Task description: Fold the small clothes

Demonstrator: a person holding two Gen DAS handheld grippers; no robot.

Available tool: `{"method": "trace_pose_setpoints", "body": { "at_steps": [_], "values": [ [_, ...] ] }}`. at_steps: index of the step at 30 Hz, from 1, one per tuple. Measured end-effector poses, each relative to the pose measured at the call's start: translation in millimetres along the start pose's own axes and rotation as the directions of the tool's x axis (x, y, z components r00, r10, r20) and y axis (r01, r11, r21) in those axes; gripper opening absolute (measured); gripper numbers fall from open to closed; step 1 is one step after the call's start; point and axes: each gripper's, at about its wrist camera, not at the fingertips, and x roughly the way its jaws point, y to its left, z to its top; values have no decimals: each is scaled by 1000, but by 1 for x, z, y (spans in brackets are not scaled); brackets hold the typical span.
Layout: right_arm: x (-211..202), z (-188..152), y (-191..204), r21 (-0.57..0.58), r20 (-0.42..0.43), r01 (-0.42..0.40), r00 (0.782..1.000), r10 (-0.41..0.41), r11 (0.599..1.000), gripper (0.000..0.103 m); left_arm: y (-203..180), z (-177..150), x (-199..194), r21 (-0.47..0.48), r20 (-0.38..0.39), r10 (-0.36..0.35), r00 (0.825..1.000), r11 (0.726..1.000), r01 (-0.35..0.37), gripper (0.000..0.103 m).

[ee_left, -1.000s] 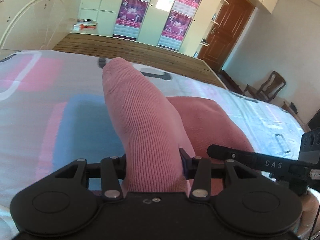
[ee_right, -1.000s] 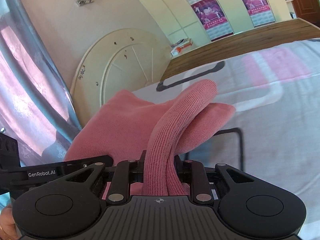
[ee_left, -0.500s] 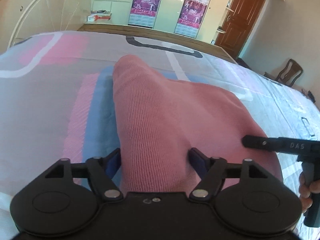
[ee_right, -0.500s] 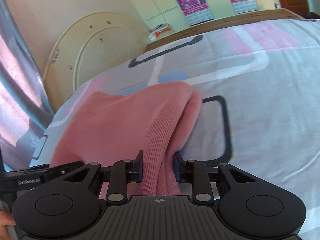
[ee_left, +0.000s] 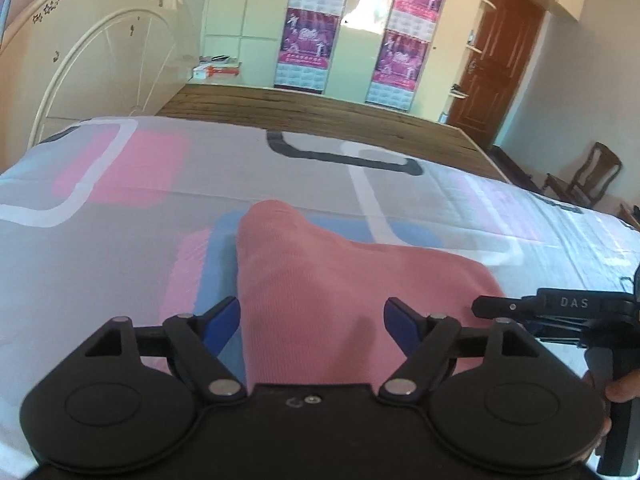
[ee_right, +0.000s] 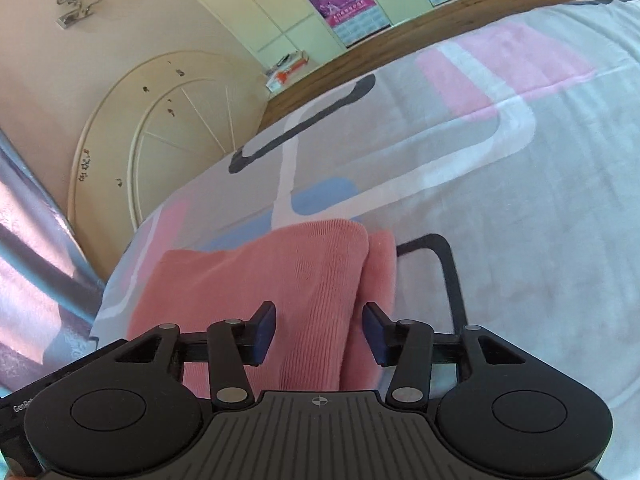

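Observation:
A pink knitted garment (ee_left: 340, 292) lies folded on the patterned bedsheet (ee_left: 120, 240). My left gripper (ee_left: 312, 320) hovers over its left edge, jaws opening, blue pads apart with the cloth lying loose between them. In the right wrist view the same pink garment (ee_right: 280, 280) shows a ribbed folded edge running between the fingers of my right gripper (ee_right: 319, 332). Its jaws are opening too, and both pads stand clear of the fabric. The right gripper's black body (ee_left: 560, 308) shows at the right edge of the left wrist view, held by a hand.
A cream arched headboard (ee_left: 100, 72) stands at the far left of the bed. Beyond the bed is a wooden bed frame edge (ee_left: 320, 108), cupboards with posters (ee_left: 308, 24), a brown door (ee_left: 500, 60) and a wooden chair (ee_left: 588, 176). A curtain (ee_right: 32, 248) hangs at the left.
Both grippers have let go of the pink garment: their jaws went from pinching raised folds to standing apart. The lifted cloth has dropped flat onto the bed, and both hands moved lower.

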Motion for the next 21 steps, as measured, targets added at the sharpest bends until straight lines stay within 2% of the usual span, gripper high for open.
{"method": "trace_pose_setpoints", "body": {
  "at_steps": [2, 3, 4, 6, 8, 11, 12, 14, 16, 19, 21],
  "values": [
    [10, 3, 2, -10, -14, 7, 1000, -7, 1000, 47, 5, 2, 12, -11, -6, 18, 1000, 1000, -18, 77],
    [14, 4, 3, -21, -14, 13, 1000, -13, 1000, 43, 8, 3, 17, -17, -11, 23, 1000, 1000, -24, 77],
    [17, 4, 6, -41, -5, 23, 1000, -23, 999, 28, 11, 3, 23, -27, -20, 27, 999, 999, -28, 77],
    [22, 5, 12, -79, 2, 26, 1000, -26, 997, 23, 16, 2, 31, -52, -34, 27, 999, 998, -28, 77],
    [22, 5, 23, -156, 34, 40, 999, -35, 987, 19, 20, 2, 37, -71, -31, 35, 999, 997, -37, 77],
    [11, 0, 40, -296, 139, 44, 990, -2, 954, 16, 20, -2, 39, -85, -1, 51, 999, 995, -51, 76],
    [13, -1, 38, -307, 152, 79, 988, -33, 949, 10, 19, -4, 41, -84, 6, 61, 998, 995, -60, 78],
    [25, 1, 21, -252, 115, 145, 986, -119, 957, 10, 15, -9, 45, -65, -3, 75, 997, 995, -76, 80],
    [23, -1, 6, -190, 99, 162, 984, -145, 968, 10, 12, -11, 44, -48, 7, 87, 996, 995, -87, 81],
    [9, -11, 5, -217, 88, 171, 984, -155, 961, 9, 13, -10, 38, -36, 10, 78, 997, 996, -77, 81],
    [-3, -12, 2, -191, 93, 144, 987, -128, 971, 9, 14, -9, 30, -29, 10, 67, 998, 997, -67, 81]
  ]
}}
